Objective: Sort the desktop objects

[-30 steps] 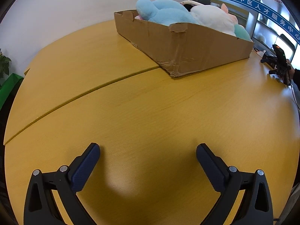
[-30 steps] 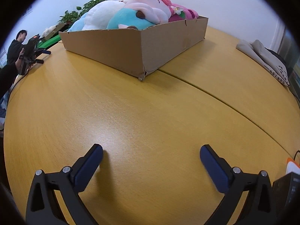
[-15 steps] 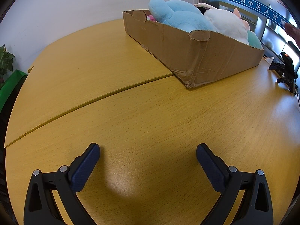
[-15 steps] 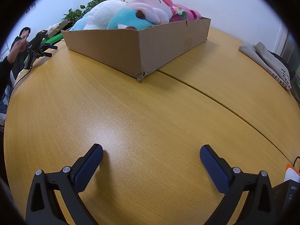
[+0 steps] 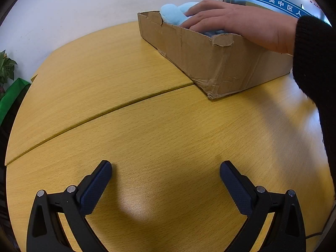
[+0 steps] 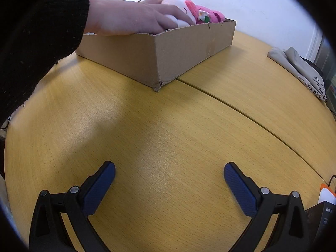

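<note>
looking along our left gripper (image 5: 166, 168), we see its two blue-padded fingers spread wide apart over bare yellow wooden table (image 5: 126, 84), with nothing between them. our right gripper (image 6: 169, 169) hangs the same way in its own view, jaws parted and empty, low above the tabletop.

ahead of both stands the shallow cardboard box (image 5: 220, 63), well apart from either tool and resting across the curved seam (image 5: 100, 113) where two table sections meet. its near corner is torn and crumpled. the plush toys sit inside it: in the left wrist view a light blue plush (image 5: 174, 14) pokes above the far end of the rim, and in the right wrist view we make out a pale pink rabbit plush (image 6: 178, 8) and a bright pink plush (image 6: 210, 15) with a small flower on it.

a bare hand (image 5: 237, 21) in a black knitted sleeve (image 5: 315, 63) reaches in over the box wall and lies on the toys (whether it grips one or only presses on them, we cannot tell). in the right wrist view the same hand (image 6: 130, 16) covers the rabbit's body.

off to the side we see a folded beige cloth bag (image 6: 298, 67) on the table's far right, a green potted plant (image 5: 6, 69) past the left edge, and a dark box with an orange and white item (image 6: 325, 195) just beside our right gripper.
</note>
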`<control>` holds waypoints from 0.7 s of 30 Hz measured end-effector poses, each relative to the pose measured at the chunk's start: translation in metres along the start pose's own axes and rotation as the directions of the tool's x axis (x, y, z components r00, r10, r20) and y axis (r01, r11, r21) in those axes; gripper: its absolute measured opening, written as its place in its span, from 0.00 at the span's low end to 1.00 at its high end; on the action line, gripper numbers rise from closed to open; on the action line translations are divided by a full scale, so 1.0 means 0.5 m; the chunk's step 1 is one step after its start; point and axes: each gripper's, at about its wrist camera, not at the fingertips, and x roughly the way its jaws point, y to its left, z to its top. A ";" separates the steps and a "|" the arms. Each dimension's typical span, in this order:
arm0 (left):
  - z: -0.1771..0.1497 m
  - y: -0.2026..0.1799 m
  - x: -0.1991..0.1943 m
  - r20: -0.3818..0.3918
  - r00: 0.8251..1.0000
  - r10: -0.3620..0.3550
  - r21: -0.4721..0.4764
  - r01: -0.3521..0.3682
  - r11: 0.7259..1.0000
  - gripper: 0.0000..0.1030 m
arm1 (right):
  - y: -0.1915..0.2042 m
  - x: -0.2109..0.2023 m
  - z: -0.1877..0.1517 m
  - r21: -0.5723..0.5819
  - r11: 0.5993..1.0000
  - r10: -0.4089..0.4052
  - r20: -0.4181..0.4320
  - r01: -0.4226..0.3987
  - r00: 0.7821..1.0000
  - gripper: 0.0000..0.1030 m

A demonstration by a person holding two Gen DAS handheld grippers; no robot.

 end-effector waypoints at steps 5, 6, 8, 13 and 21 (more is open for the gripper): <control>-0.005 -0.003 -0.007 -0.001 1.000 0.001 0.001 -0.001 1.000 1.00 | 0.000 0.001 0.001 -0.001 1.000 0.000 0.000 0.000 1.000 1.00; -0.006 -0.002 -0.008 -0.001 1.000 0.001 0.001 -0.001 1.000 1.00 | 0.000 0.001 0.001 -0.001 1.000 0.000 0.000 0.000 1.000 1.00; -0.004 -0.002 -0.008 -0.002 1.000 0.001 0.002 -0.001 1.000 1.00 | 0.000 0.002 0.006 0.004 1.000 0.000 0.000 0.000 1.000 1.00; -0.009 -0.004 -0.013 -0.003 1.000 0.002 0.003 -0.002 1.000 1.00 | 0.001 0.003 0.005 0.004 1.000 -0.001 0.001 0.001 1.000 1.00; -0.021 -0.007 -0.022 -0.003 1.000 0.002 0.002 -0.002 1.000 1.00 | -0.001 0.004 0.008 0.005 1.000 0.000 0.002 0.000 1.000 1.00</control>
